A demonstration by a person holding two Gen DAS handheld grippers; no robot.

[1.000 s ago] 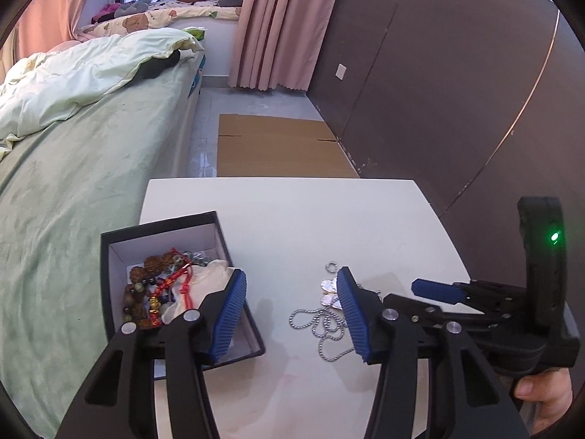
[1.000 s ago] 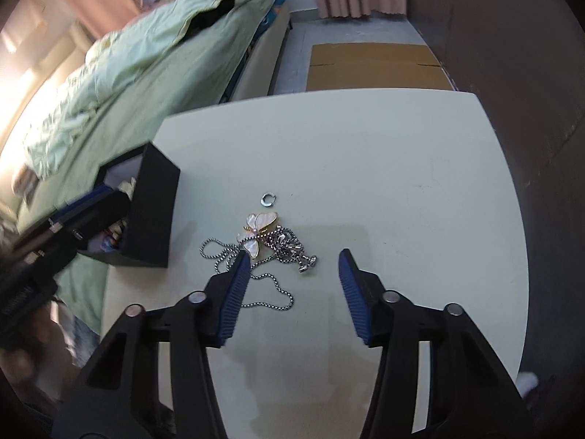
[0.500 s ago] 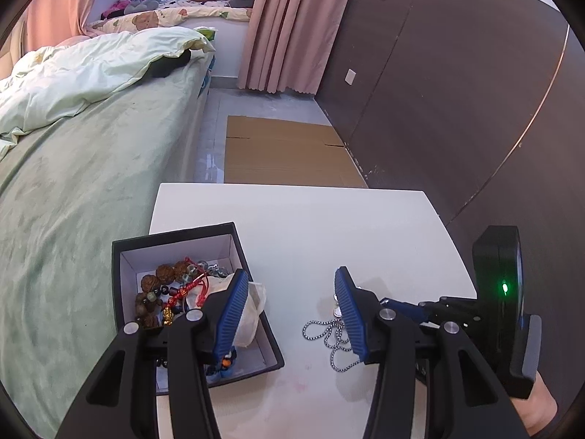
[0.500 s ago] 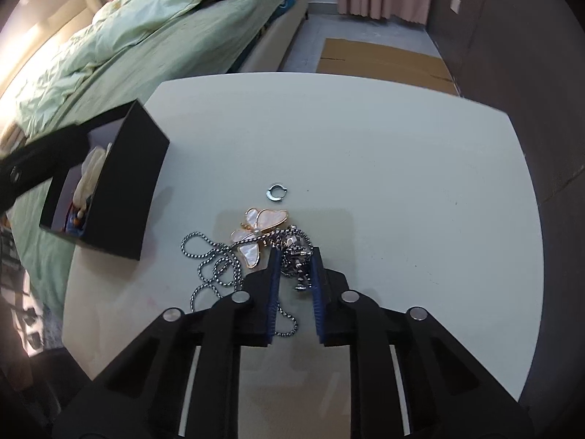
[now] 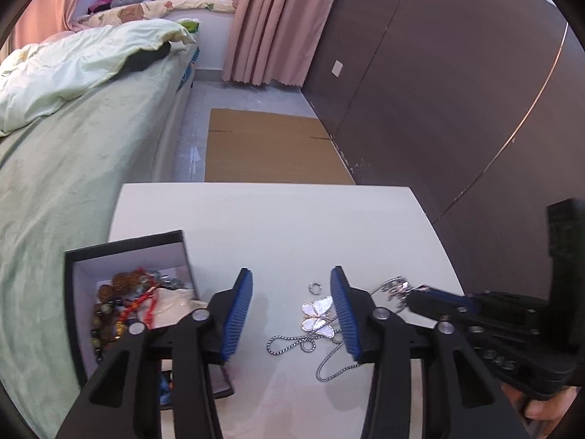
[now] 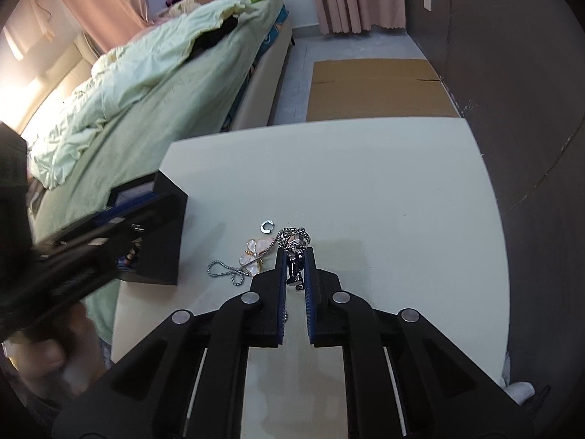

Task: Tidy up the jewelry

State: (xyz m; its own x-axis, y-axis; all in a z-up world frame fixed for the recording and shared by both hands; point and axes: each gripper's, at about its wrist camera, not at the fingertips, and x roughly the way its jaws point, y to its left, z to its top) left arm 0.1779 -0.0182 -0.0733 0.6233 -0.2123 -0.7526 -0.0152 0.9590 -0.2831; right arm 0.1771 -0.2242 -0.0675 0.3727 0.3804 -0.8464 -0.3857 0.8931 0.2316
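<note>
Both blue jaws of the right gripper are pressed together on a small silver charm, and its chain loops up just past the tips. They have just been closing, and the charm sits between them. How the chain runs under the black arms is hidden.

Over on the left gripper, the jaws are spread apart with nothing between the pads but bare white table. They have just been closing a little. A butterfly pendant lies just inside the right jaw, partly hidden behind it. A small silver ring lies on the table between the tips. More ball chain lies between the jaws, closer to the camera, and one end goes out of sight behind the right jaw.

Left of the left jaw is a black jewelry box. The left wrist view looks down into it and shows brown beads, a red string and something white. The near part of the box is hidden by the gripper arm. The right wrist view shows only the dark outside wall of the box, not what is in it.

That view shows the left gripper only as a dark blur, with a blurry hand under it. The left wrist view cuts off the hand that holds the right gripper at the edge.
</note>
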